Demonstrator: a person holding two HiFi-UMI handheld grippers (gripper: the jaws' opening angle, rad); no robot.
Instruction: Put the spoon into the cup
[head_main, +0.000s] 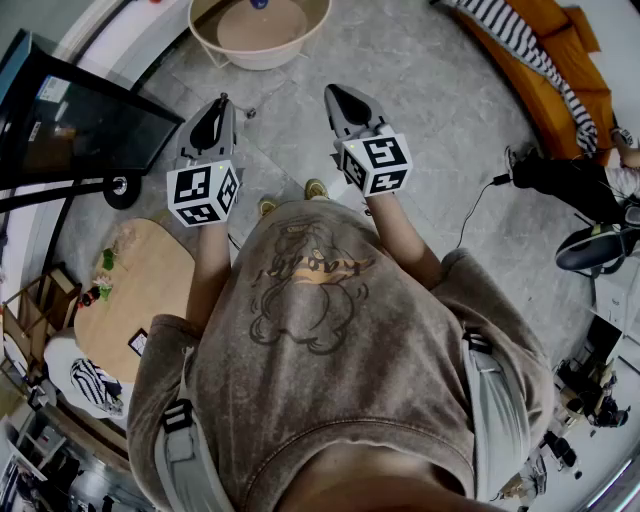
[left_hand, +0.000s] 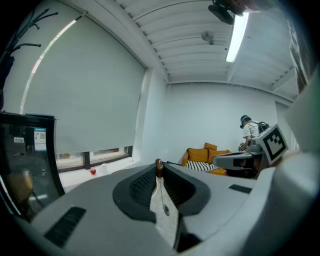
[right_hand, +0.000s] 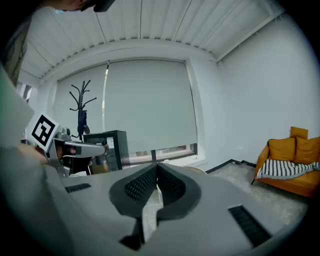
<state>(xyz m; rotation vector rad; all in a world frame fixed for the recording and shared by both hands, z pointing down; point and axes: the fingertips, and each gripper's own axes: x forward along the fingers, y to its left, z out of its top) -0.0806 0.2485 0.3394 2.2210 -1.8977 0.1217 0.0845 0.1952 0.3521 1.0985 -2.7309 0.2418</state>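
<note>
Here, the spoon (left_hand: 158, 168) is held in the left gripper (head_main: 222, 100). A thin pale stem is seen running back between the nearly closed pads, and a brown knob pokes out at the tips. The right gripper (right_hand: 157, 165) is closed, with nothing caught in it. Both are carried side by side above the grey floor (head_main: 420, 90). Open floor is left ahead, up to a cream round table (head_main: 300, 45) with a raised rim. The left is bounded by a black cabinet (head_main: 80, 125), the right by an orange sofa (head_main: 556, 22).
</note>
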